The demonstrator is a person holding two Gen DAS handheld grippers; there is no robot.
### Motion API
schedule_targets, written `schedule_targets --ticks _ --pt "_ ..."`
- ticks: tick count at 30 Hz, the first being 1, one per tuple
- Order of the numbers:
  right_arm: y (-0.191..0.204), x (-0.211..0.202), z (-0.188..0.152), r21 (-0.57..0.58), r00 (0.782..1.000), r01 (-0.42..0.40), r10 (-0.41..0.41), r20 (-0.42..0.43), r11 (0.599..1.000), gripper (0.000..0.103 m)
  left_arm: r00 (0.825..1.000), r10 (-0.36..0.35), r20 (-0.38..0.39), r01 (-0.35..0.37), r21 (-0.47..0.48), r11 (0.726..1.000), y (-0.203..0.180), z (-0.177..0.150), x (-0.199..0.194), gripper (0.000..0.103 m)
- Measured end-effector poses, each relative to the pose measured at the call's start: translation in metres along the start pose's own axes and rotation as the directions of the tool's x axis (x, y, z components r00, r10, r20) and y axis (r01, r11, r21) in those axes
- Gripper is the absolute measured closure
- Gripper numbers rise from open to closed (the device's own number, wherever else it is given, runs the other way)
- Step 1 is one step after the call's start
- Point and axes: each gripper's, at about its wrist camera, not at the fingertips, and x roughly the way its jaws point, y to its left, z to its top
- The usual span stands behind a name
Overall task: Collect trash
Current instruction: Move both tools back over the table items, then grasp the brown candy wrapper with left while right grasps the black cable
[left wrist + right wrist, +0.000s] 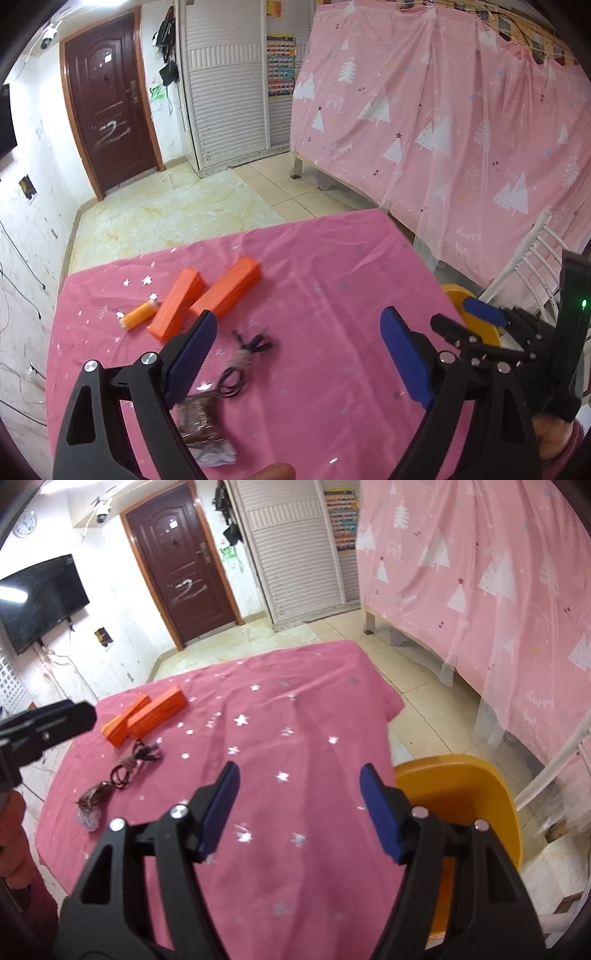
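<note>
A crumpled clear-and-brown wrapper [205, 428] lies on the pink starred tablecloth [332, 288], just below my left gripper's left finger; it also shows in the right wrist view [94, 801]. A black cord with a bit of fluff [242, 363] lies beside it, also seen in the right wrist view [135, 762]. My left gripper [295, 339] is open and empty above the cloth. My right gripper [299, 786] is open and empty over the table's right part; it shows in the left wrist view [480, 317]. An orange bin [461, 805] stands off the table's right edge.
Two orange boxes [207, 295] and a small orange roll [140, 314] lie at the table's far left. A white rail [524, 266] and a pink curtain [443, 129] are to the right. Tiled floor and a brown door [110, 110] lie beyond.
</note>
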Motion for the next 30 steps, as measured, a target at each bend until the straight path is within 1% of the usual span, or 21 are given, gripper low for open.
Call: schedule_targets --ticks 4,7,11,16,22,26,27,28,29,30 --pt "0.018 0.008 0.003 -0.032 1.0 -0.019 0.018 -0.013 0.999 0.038 1.0 -0.017 -0.017 0.016 -0.011 1.0 0.023 -0.01 0.003 0.019" --pt "0.038 0.017 0.002 -0.064 0.999 -0.028 0.026 -0.034 0.998 0.038 0.999 -0.034 -0.038 0.033 -0.027 0.999 0.039 -0.021 0.005 0.019" --pt "0.058 0.026 0.002 -0.101 0.998 -0.043 0.037 -0.055 0.994 0.038 0.993 -0.09 -0.072 0.085 -0.07 0.994 0.063 -0.036 0.011 0.019" --pt "0.084 0.035 0.003 -0.141 0.996 -0.056 0.045 -0.079 0.988 0.038 0.99 -0.103 -0.092 0.093 -0.104 0.99 0.084 -0.054 0.019 0.019" --pt "0.11 0.044 0.003 -0.177 0.994 -0.067 0.05 -0.097 0.982 0.038 0.983 -0.144 -0.117 0.129 -0.121 0.984 0.098 -0.071 0.026 0.019" --pt "0.124 0.055 0.005 -0.186 0.992 -0.069 0.048 -0.114 0.98 0.037 0.981 -0.149 -0.123 0.134 -0.115 0.984 0.101 -0.079 0.03 0.02" --pt "0.126 0.057 0.005 -0.187 0.992 -0.069 0.048 -0.117 0.98 0.035 0.981 -0.147 -0.125 0.133 -0.115 0.984 0.101 -0.08 0.03 0.021" --pt "0.129 0.059 0.005 -0.189 0.991 -0.07 0.048 -0.121 0.979 0.035 0.981 -0.143 -0.132 0.128 -0.114 0.985 0.101 -0.08 0.033 0.026" --pt "0.131 0.061 0.006 -0.191 0.991 -0.071 0.048 -0.123 0.979 0.034 0.979 -0.146 -0.145 0.13 -0.118 0.985 0.102 -0.081 0.035 0.029" --pt "0.133 0.062 0.007 -0.193 0.991 -0.072 0.048 -0.126 0.979 0.034 0.975 -0.153 -0.164 0.133 -0.126 0.983 0.103 -0.082 0.039 0.035"
